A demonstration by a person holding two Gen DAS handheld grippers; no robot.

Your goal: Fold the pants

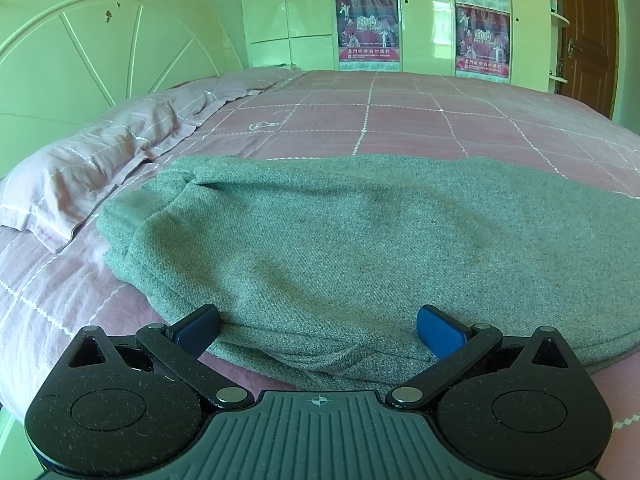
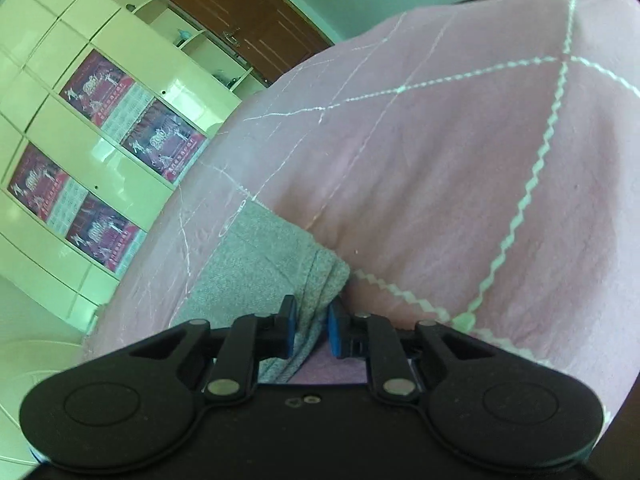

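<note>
Grey knit pants (image 1: 340, 240) lie spread across the pink bed, folded over at their left end. My left gripper (image 1: 318, 330) stands open at their near edge, its blue pads wide apart with the cloth's hem between them and no pad pressing on it. In the right wrist view the picture is rolled. There a narrow end of the grey pants (image 2: 276, 256) runs back between my blue pads, and my right gripper (image 2: 312, 330) is shut on that end of the cloth.
A pink checked bedspread (image 1: 400, 120) covers the bed, with a pillow (image 1: 92, 168) at the left by the pale green headboard (image 1: 80, 56). Wardrobe doors with red posters (image 1: 368, 28) stand beyond the far edge; a brown door (image 1: 588, 36) is at the right.
</note>
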